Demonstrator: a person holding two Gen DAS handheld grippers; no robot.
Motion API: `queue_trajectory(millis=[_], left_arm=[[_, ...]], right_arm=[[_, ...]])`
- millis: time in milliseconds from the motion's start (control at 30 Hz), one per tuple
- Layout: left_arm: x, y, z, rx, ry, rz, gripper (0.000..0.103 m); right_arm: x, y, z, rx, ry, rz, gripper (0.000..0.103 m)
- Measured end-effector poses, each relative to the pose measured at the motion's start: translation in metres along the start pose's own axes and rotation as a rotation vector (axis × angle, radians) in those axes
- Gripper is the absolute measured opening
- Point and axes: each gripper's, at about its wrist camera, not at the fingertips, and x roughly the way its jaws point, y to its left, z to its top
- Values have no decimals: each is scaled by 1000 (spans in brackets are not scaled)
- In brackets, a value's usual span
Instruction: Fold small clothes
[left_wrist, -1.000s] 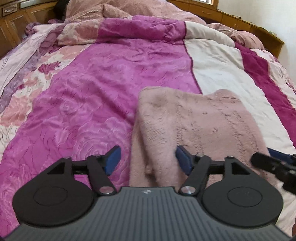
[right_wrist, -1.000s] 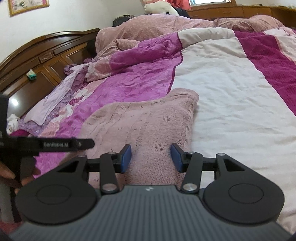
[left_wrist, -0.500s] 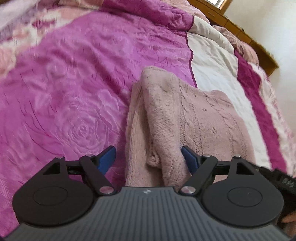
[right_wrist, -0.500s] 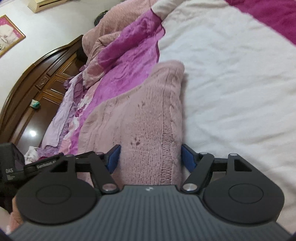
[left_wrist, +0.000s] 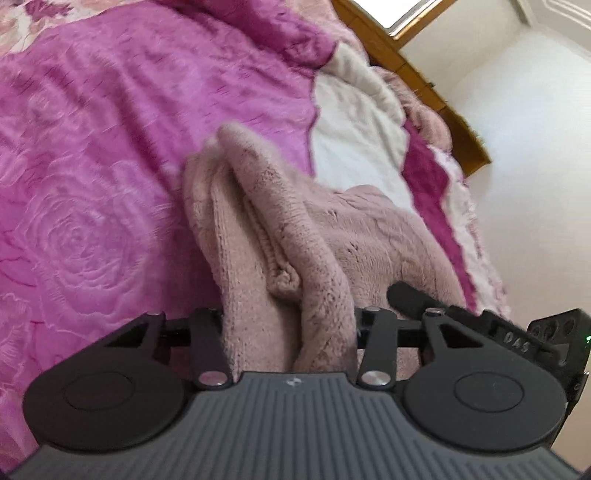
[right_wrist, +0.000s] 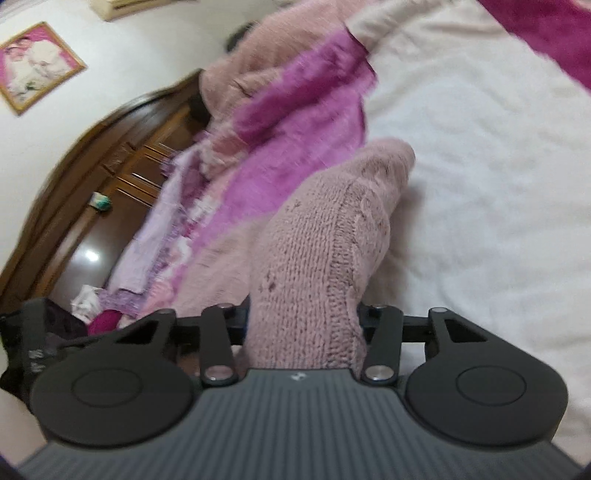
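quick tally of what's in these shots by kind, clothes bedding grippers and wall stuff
Knitted garments: 1, the pink sweater, bunched in both grippers
Grippers: 2, the left gripper and the right gripper
Quilts: 1, the magenta and cream quilt
Framed pictures: 1, the framed picture
Total: 5

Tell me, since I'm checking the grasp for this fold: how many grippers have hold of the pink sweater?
2. The left gripper pinches the bunched near edge of the pink sweater over the magenta quilt; the right gripper clamps the knit edge beside the white quilt panel.
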Motion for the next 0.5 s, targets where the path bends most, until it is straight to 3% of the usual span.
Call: queue_trajectory(millis=[133, 300, 500], left_arm=[[-2, -31, -8, 16, -6, -58, 49], [-1, -70, -29, 33, -11, -136, 49], [9, -102, -68, 48, 98, -162, 49]], right_arm=[[-40, 15, 13, -75, -67, -11, 48], [-94, -5, 13, -46, -99, -40, 48], [-139, -42, -14, 81, -64, -98, 48]])
